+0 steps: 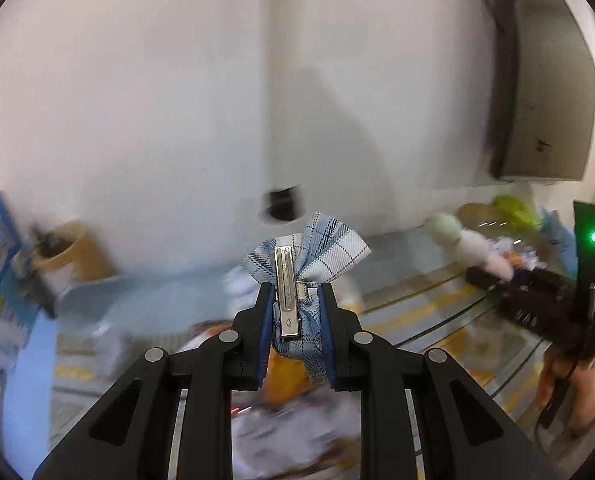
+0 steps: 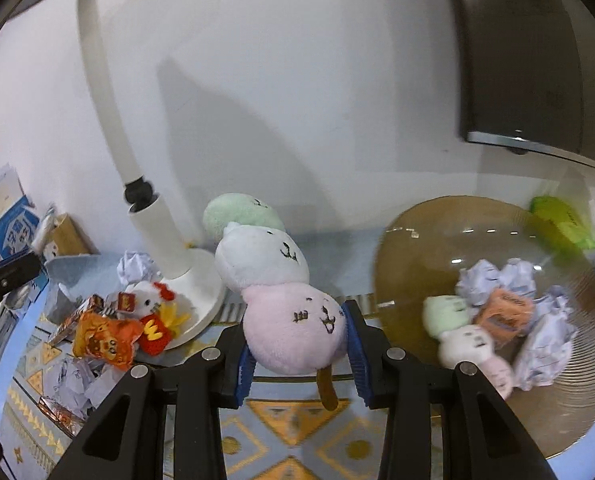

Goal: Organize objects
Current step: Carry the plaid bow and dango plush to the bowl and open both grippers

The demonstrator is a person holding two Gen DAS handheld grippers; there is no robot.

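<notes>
A: White wall behind, and a desk under a patterned blue and yellow cloth, crowded with clutter. Where are the things?

B: The left claw is clamped on a blue checked hair bow, pinching it around its metal clip, lifted clear of the desk. The right claw is clamped on the pink bottom ball of a plush dumpling skewer, with the white and green balls leaning away to the far left.

A: And the destination?

B: Probably the round glass bowl at right, which already holds crumpled paper, an orange packet and a second small skewer plush.

A: What could go wrong?

B: The bow is gripped off-centre, mostly on soft fabric, so it could slip out. The plush is top-heavy, so a quick swing might tip it against the white lamp standing just left of it. The left view is blurred, which suggests fast movement.
</notes>
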